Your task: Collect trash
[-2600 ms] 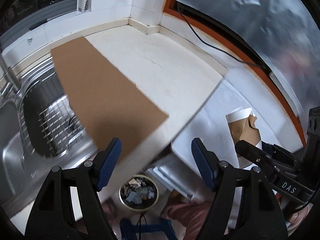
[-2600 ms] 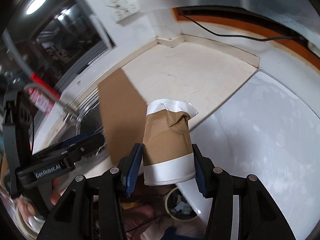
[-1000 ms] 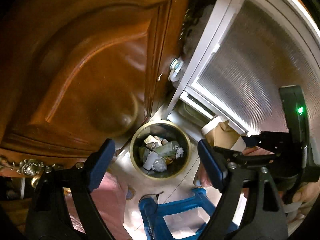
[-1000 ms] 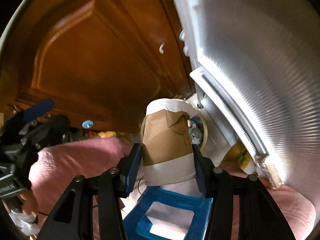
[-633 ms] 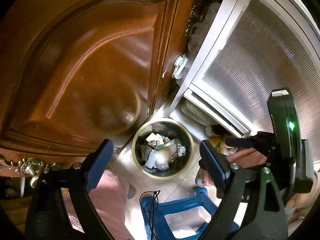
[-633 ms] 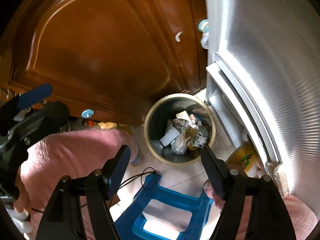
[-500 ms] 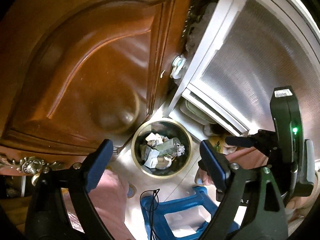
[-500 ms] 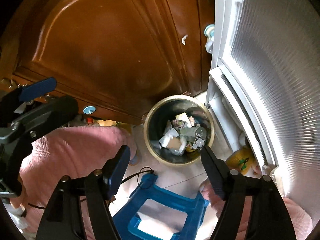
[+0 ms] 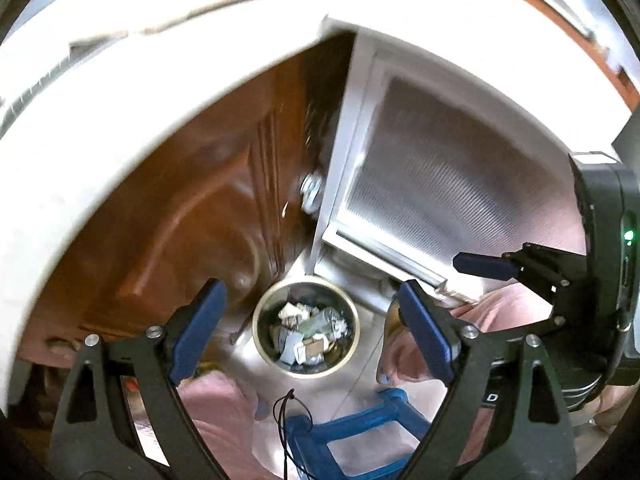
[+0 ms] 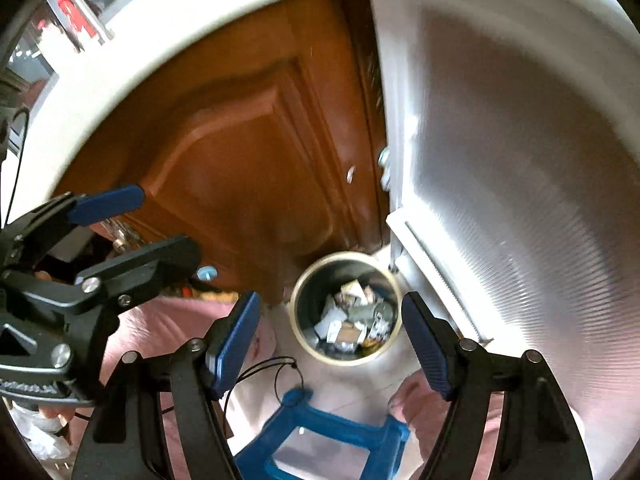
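Note:
A round metal bin (image 9: 269,312) (image 10: 320,284) stands on the floor below both grippers. It holds a heap of trash (image 9: 306,336) (image 10: 348,320) with a brown and white piece on top. My left gripper (image 9: 310,292) hangs open high above the bin, nothing between its blue pads. My right gripper (image 10: 329,296) is also open and empty above the bin. Each gripper shows in the other's view: a right finger (image 9: 484,266) at the right edge, a left finger (image 10: 106,204) at the left.
A brown wooden cabinet door (image 9: 192,208) (image 10: 248,152) rises left of the bin and a silvery ribbed panel (image 9: 432,184) (image 10: 520,184) right of it. The white counter edge (image 9: 100,120) arcs overhead. A blue stool (image 10: 332,432) and pink-clad legs (image 10: 168,328) lie below.
The right gripper opened and the brown-sleeved paper cup dropped into the bin. Both grippers then rose, so the bin looks smaller and the counter edge has come into view.

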### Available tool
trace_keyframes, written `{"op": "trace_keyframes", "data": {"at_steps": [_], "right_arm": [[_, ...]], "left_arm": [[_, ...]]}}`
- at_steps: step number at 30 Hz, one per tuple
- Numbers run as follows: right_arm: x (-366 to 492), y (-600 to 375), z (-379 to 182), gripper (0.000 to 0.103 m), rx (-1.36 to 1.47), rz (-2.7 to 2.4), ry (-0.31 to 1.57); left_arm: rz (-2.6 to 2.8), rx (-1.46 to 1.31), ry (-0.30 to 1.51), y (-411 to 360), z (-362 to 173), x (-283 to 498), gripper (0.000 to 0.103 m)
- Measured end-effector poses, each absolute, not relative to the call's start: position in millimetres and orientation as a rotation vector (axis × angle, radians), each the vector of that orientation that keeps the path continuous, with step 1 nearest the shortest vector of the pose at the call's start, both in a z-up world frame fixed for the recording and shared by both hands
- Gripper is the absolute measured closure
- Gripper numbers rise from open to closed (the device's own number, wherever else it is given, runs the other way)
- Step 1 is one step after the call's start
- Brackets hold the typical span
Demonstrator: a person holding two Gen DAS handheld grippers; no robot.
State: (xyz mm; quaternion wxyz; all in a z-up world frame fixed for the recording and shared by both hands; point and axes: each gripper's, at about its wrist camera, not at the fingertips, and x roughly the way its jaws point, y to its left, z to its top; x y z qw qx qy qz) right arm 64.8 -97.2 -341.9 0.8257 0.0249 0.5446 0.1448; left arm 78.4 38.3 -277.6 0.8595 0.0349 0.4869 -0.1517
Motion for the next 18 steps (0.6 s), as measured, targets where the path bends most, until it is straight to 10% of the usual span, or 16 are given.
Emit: {"op": "trace_keyframes", "data": {"at_steps": [18], "right_arm": [[8.9,-142.4,-158.4,0.022,0.123,0.146,0.830]], "left_arm": [[-0.347,0.055,0.728,20.0,-107.8,34.1,0.016]]}}
